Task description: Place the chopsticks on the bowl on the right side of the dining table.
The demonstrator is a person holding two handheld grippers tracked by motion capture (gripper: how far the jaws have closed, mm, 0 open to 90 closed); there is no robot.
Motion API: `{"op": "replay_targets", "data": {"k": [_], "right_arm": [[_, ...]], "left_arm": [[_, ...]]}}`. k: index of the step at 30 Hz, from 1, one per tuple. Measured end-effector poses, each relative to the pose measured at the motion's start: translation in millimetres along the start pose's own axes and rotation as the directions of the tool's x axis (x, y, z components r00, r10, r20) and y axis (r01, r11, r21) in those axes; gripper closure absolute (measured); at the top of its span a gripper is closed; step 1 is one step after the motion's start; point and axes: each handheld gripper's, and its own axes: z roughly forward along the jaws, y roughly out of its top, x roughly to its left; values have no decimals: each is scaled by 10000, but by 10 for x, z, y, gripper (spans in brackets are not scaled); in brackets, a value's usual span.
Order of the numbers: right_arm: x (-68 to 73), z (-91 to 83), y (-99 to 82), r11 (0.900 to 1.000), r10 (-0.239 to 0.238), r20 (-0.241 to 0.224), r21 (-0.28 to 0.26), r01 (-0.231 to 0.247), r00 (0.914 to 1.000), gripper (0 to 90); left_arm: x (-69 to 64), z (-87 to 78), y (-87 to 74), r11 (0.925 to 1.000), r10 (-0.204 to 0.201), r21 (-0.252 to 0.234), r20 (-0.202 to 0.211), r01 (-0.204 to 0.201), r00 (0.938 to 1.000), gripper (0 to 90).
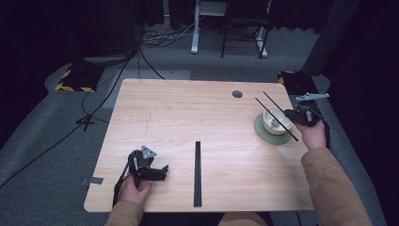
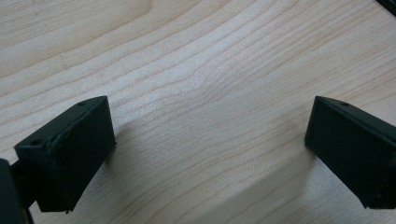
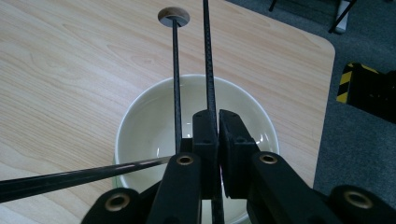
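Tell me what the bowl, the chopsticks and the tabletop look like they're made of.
Bowl: probably glazed ceramic, cream with a glossy sheen inside.
Chopsticks: black, with a fine woven texture, perhaps carbon fibre or textured plastic; one is clamped in the right gripper.
Tabletop: light wood or wood-look laminate, matte, with visible grain.

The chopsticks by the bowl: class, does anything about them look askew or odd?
Yes. The right tongs are shut on one chopstick above the bowl, while the second chopstick lies loose beside it, and the two splay apart instead of lining up as a pair. A dark strip lies alone mid-table.
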Motion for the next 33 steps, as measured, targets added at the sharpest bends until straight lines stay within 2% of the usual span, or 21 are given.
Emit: {"op": "replay_targets", "data": {"k": [12,21,23,25,27,30,32,33], "right_arm": [[-29,196,-63,9988,143,-94,474,-138,9999,857],[-28,234,-88,9988,140,-153,477,-132,9998,845],[-31,222,-85,9996,86,-102,279,-83,9999,781],[-27,204,-80,9998,191,-180,118,-189,9997,773],[-24,195,-75,9999,161,-225,23,-160,9996,721],[-38,206,-76,9979,596,-508,-238,-608,9969,617],[-55,221,-75,9940,1006,-935,-336,-1041,9905,547],[-57,242,-76,9909,1258,-1220,-328,-1307,9845,520]], "left_arm": [[1,0,0,10000,8,-8,-28,-8,10000,18],[0,0,0,10000,2,0,0,-2,10000,18],[0,0,0,10000,-1,1,6,1,10000,18],[1,0,0,10000,7,-3,-9,-7,10000,18],[1,0,0,10000,11,-7,-19,-11,10000,18],[1,0,0,10000,10,-5,-16,-10,10000,18],[-1,0,0,10000,-8,3,8,8,10000,18],[1,0,1,10000,13,-11,-27,-13,10000,18]]}}
